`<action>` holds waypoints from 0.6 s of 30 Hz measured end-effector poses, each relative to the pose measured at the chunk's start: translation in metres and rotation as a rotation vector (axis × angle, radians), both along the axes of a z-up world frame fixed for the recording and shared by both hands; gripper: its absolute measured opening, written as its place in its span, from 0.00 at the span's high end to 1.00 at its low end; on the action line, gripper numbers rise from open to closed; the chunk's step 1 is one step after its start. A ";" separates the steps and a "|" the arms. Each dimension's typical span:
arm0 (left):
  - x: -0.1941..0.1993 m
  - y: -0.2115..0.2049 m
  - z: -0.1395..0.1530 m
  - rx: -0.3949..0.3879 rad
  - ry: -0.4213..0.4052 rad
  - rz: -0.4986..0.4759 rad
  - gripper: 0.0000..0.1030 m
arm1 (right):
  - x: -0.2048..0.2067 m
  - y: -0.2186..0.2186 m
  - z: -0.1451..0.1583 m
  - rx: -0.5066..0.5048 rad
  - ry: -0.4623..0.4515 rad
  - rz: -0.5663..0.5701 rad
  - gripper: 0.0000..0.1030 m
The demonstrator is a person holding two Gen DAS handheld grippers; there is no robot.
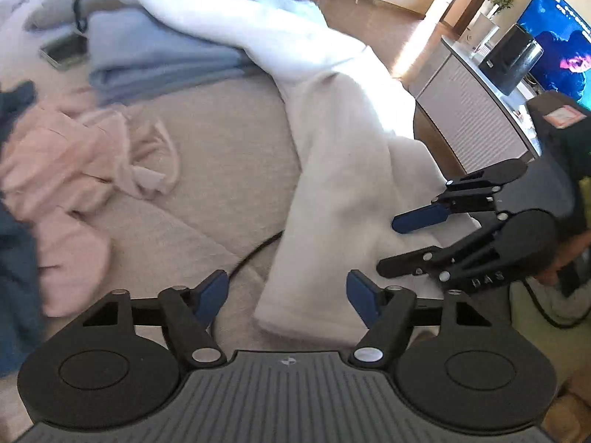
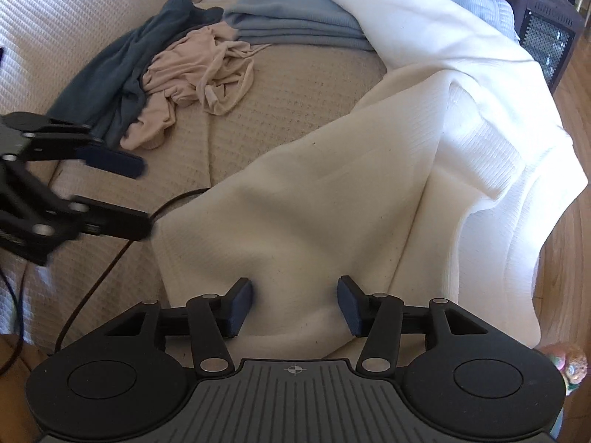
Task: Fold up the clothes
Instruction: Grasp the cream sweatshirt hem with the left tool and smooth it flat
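The left tool (image 1: 287, 295) is released, its blue pads spread with nothing between them, above the beige sofa (image 1: 221, 170) just beside the near end of the white garment (image 1: 332, 192), whose hem lies toward the tool's 1 o'clock. A black cable (image 1: 255, 249) runs over the sofa under that tool. The right tool (image 2: 295, 304) also stands released: its pads straddle a raised ridge of the white garment (image 2: 295, 221) without visibly pressing it, though whether they brush the cloth cannot be told. From the left wrist view the right tool (image 1: 406, 240) sits at 3 o'clock, at the garment's edge. The garment stretches long across the sofa, from the tools away toward 12 o'clock, part of it hanging over the sofa's edge above a wooden floor (image 2: 554, 295). At 10 o'clock in the right wrist view lie a crumpled pink garment (image 2: 192, 74) and a dark blue one (image 2: 122, 62), touching each other; a folded light blue stack (image 2: 295, 18) sits at 12 o'clock, partly under the white cloth. A television (image 1: 561, 37) glows at 2 o'clock in the left view.
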State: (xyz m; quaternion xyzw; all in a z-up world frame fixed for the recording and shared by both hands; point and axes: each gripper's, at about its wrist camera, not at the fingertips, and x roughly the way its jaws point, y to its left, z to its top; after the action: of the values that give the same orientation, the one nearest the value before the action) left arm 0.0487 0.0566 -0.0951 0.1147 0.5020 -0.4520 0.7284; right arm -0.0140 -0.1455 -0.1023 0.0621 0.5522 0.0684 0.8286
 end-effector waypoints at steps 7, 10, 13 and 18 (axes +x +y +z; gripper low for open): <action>-0.005 -0.021 -0.026 0.036 0.029 0.013 0.55 | -0.008 -0.005 0.002 0.008 -0.023 -0.026 0.46; -0.004 -0.022 -0.029 0.044 0.029 0.036 0.67 | -0.010 -0.004 0.004 -0.002 -0.033 -0.027 0.45; -0.004 -0.019 -0.025 0.038 0.020 0.049 0.76 | -0.011 -0.001 0.007 -0.012 -0.047 -0.025 0.44; -0.011 -0.023 -0.010 0.048 -0.044 0.049 0.87 | -0.017 0.002 0.018 -0.040 -0.093 -0.018 0.40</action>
State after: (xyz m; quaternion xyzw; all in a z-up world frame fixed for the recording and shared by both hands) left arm 0.0375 0.0339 -0.1053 0.1298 0.4993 -0.4193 0.7470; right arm -0.0311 -0.1433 -0.0845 0.0475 0.5136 0.0528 0.8551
